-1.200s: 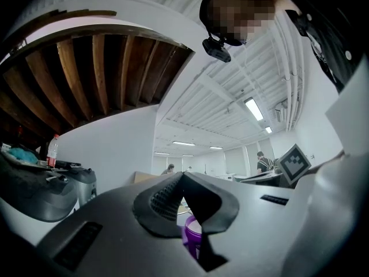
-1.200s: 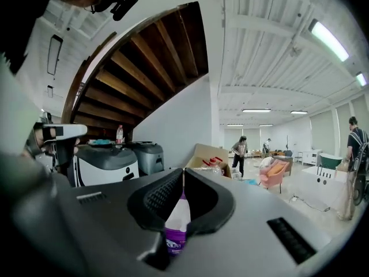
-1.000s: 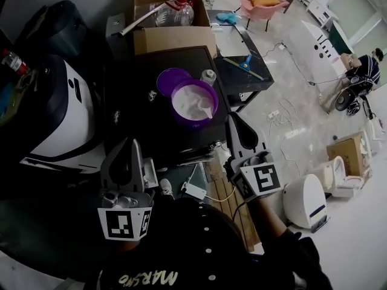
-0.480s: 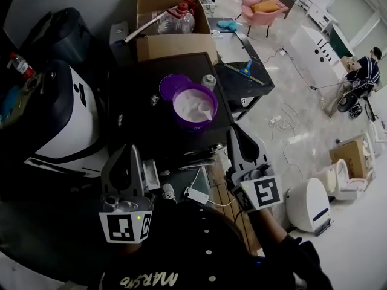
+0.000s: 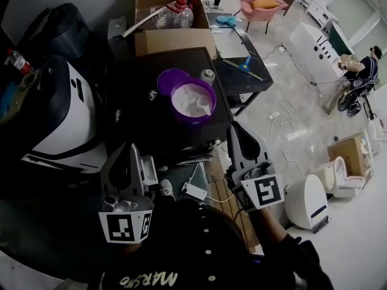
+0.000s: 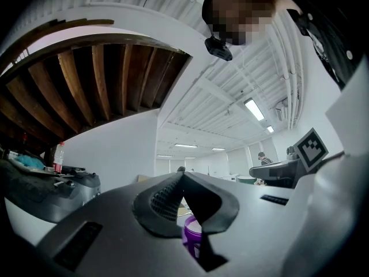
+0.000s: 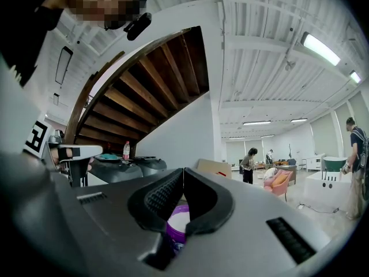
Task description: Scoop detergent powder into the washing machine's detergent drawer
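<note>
Left tool and right tool both closed, holding nothing, open purple tub of white powder on black bench

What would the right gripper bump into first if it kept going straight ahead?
Probably the purple tub of white powder. It shows straight past the tips of the shut right gripper, though the depth between them is hard to judge.

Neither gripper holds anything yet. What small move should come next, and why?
Probably open the right gripper and reach forward to what looks like a white scoop lying in the open purple tub. Its jaws are shut on nothing, short of the tub, and it is the nearer one.
</note>
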`<state>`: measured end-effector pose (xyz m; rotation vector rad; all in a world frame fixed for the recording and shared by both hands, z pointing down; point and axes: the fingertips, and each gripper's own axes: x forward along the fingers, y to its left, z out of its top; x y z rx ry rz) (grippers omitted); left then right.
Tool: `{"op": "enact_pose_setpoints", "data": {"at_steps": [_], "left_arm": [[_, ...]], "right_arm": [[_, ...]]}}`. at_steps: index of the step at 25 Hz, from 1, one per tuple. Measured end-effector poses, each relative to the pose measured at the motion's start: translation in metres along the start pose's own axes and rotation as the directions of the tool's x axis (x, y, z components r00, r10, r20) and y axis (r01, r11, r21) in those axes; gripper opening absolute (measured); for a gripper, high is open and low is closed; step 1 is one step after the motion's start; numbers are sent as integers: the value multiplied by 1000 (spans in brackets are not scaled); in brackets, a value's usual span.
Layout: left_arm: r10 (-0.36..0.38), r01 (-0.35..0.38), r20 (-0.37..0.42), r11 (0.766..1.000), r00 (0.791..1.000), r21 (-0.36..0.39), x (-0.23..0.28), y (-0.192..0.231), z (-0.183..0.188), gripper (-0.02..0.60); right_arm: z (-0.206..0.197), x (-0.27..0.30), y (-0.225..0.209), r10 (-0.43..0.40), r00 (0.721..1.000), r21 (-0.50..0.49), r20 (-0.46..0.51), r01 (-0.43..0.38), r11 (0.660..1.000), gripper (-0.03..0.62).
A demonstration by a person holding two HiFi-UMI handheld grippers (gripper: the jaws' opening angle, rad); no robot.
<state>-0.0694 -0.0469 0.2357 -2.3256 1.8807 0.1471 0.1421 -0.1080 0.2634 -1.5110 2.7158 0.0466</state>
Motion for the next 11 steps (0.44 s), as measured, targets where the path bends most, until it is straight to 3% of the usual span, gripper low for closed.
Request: {"op": "enact_pose_setpoints", "data": {"at_steps": [11], "left_arm": [[1,-1,-3,1000,1000,0,1,-3,-2,15]], "right_arm": [[5,5,4,5,1000,5,7,-5,1000,29]]}}
